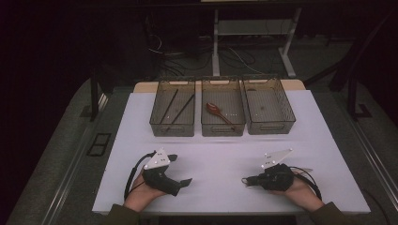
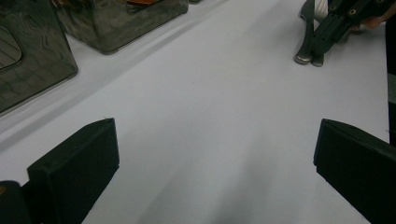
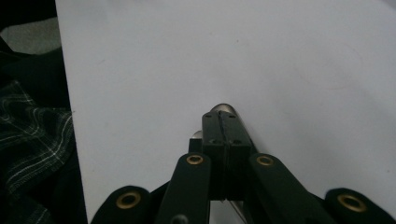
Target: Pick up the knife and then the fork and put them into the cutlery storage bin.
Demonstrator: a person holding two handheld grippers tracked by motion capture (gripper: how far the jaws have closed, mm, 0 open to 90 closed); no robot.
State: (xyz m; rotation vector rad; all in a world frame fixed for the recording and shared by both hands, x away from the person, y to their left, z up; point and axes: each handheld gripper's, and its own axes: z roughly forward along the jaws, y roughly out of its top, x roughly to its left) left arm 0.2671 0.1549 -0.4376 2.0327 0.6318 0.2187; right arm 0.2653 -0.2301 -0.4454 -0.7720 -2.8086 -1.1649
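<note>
Your left gripper [image 1: 180, 169] rests on the white table [image 1: 220, 150] with its jaws spread wide and nothing between them. Your right gripper [image 1: 246, 180] has its jaws pressed together — a metal utensil [image 3: 223, 108] shows at the tips, but whether they pinch it you cannot tell. No readable writing anywhere — the spoon [image 1: 218, 112] lies in the middle bin [image 1: 223, 127].

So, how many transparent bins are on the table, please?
3, in one row at the far side of the table: the left bin holds two dark sticks, the middle bin a wooden spoon, and the right bin looks empty.
</note>
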